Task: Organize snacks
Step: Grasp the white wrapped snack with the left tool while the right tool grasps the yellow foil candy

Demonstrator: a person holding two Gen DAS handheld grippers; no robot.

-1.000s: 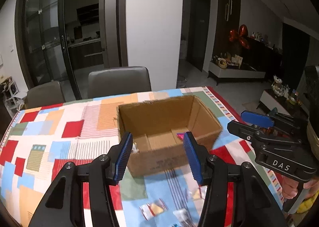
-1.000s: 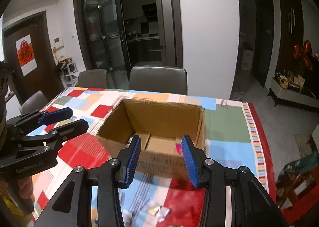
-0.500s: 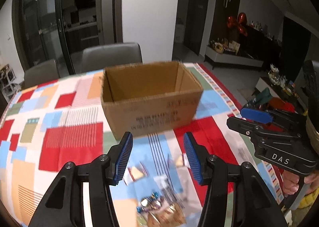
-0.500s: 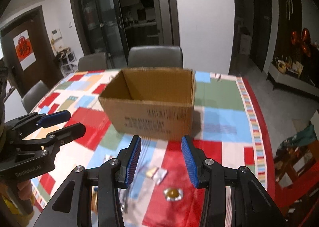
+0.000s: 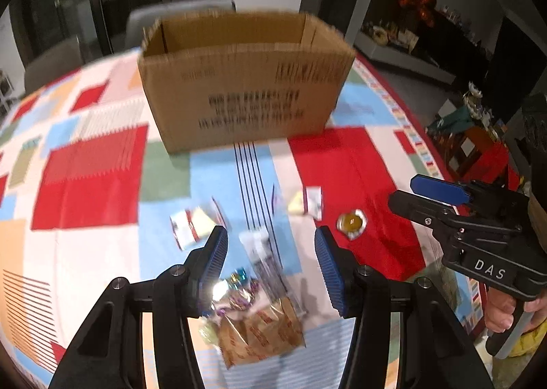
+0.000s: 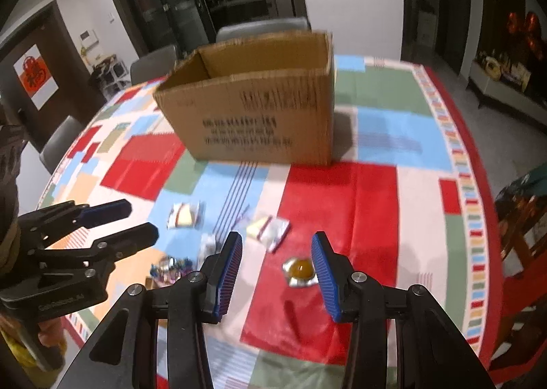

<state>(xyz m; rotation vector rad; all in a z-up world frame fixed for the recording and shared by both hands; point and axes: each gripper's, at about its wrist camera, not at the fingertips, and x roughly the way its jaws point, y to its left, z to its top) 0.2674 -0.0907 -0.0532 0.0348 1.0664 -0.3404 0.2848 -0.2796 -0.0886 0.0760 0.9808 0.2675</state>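
Note:
An open cardboard box point(image 5: 244, 81) stands on the patchwork tablecloth point(image 5: 92, 177); it also shows in the right wrist view point(image 6: 254, 105). Several wrapped snacks lie in front of it: a brown cracker bag point(image 5: 261, 334), shiny candies point(image 5: 236, 290), a white-red packet point(image 5: 189, 226), another packet point(image 5: 307, 201) and a round amber jelly point(image 5: 351, 222). My left gripper point(image 5: 271, 266) is open above the candies and bag. My right gripper point(image 6: 277, 272) is open, with the jelly point(image 6: 299, 269) by its right finger.
Grey chairs point(image 6: 259, 26) stand behind the table. The table's right edge point(image 6: 478, 218) drops to the floor, with a red stool point(image 6: 523, 204) beyond. The right gripper shows in the left wrist view point(image 5: 478, 228), the left gripper in the right wrist view point(image 6: 85, 235).
Both grippers have pulled back from over the box and dropped lower toward the near side of the table. The loose snacks have come into view beneath them. Both stay open.

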